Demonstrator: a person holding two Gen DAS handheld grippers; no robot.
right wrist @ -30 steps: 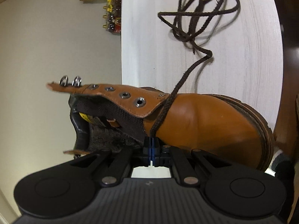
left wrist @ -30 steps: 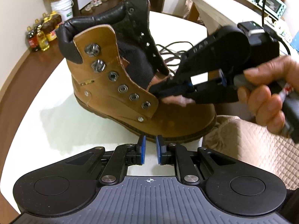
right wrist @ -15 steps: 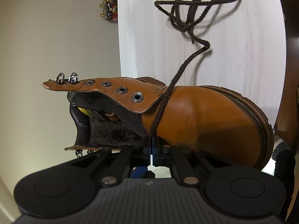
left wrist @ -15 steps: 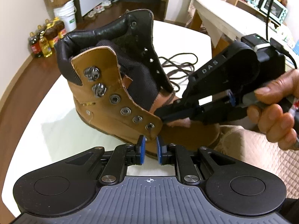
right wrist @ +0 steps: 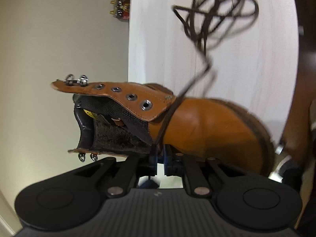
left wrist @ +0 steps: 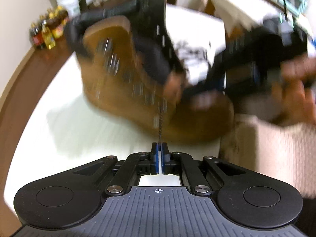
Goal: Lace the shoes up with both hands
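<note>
My two handheld grippers: black bodies, blue pads.

On my left gripper (left wrist: pixel 159 154) I see a ribbed dark grey deck with a small crosshair mark, two round black side pods, slotted black link arms, silver pivot screws and blue-faced fingers. My right gripper (right wrist: pixel 160 159) looks the same. A pale quilted sleeve (left wrist: pixel 280 150) covers my arm.

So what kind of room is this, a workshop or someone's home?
Most likely a home dining area. A brown leather boot sits on a white round table, with bottles of cooking oil standing on the wooden floor by the wall and what looks like a small countertop oven behind.
</note>
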